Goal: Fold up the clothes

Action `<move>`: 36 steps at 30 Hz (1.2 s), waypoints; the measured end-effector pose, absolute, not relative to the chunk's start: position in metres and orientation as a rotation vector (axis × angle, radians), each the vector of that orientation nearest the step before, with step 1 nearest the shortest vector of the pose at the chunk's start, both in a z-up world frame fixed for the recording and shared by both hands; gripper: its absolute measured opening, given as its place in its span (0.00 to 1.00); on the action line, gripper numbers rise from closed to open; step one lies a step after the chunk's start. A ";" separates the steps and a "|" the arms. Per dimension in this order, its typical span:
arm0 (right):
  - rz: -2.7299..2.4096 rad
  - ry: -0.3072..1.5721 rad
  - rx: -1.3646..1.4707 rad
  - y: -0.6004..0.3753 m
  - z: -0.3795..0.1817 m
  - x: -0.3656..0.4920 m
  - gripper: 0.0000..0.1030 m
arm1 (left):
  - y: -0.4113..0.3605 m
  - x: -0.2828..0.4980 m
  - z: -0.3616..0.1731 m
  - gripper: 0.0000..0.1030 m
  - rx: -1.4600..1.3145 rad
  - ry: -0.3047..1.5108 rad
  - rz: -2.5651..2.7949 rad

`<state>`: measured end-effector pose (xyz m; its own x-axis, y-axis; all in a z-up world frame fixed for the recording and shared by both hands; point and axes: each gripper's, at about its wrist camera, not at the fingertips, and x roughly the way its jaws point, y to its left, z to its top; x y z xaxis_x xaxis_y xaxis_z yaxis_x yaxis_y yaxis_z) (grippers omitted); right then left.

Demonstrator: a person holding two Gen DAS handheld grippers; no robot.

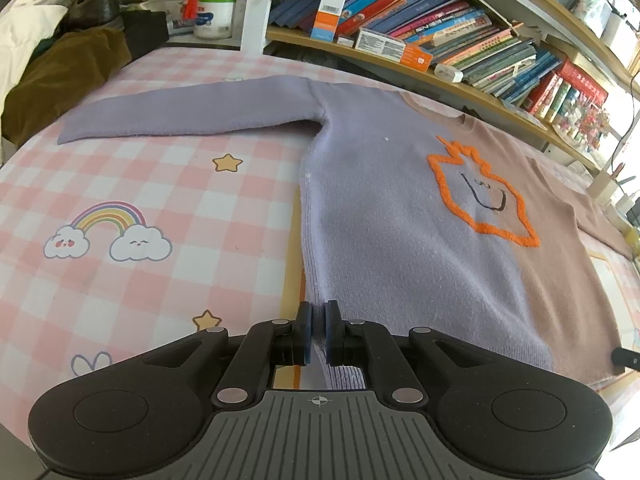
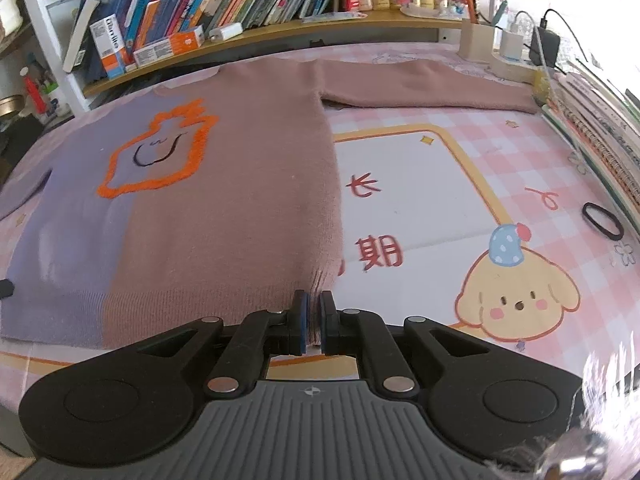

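Note:
A two-tone sweater, lilac on one half and dusty pink on the other with an orange outlined figure, lies flat on the pink checked cloth with both sleeves spread out. My left gripper is shut on the lilac bottom corner of the hem. In the right wrist view the sweater shows its pink half, and my right gripper is shut on the pink bottom corner of the hem. The lilac sleeve points left, the pink sleeve points right.
A bookshelf full of books runs along the far edge. Piled clothes sit at the far left. Notebooks, a black hair tie and a charger block lie at the right.

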<state>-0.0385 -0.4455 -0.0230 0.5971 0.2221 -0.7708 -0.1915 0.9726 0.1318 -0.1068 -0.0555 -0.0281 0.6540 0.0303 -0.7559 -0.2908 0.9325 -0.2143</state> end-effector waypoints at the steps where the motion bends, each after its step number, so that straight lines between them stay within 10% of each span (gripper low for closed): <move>1: 0.235 0.897 0.039 -0.446 -0.023 -0.037 0.06 | -0.056 -0.107 -0.028 0.06 -0.330 0.842 0.184; 16: 0.226 0.888 0.028 -0.444 -0.019 -0.042 0.06 | -0.061 -0.113 -0.021 0.08 -0.309 0.808 0.187; 23: 0.198 0.841 0.027 -0.444 -0.007 -0.047 0.54 | -0.074 -0.120 -0.008 0.24 -0.241 0.754 0.199; 26: 0.211 0.821 0.000 -0.440 -0.001 -0.046 0.79 | -0.082 -0.121 -0.003 0.46 -0.219 0.736 0.218; 36: 0.231 0.772 -0.068 -0.450 0.006 -0.050 0.96 | -0.127 -0.112 0.010 0.79 -0.122 0.724 0.227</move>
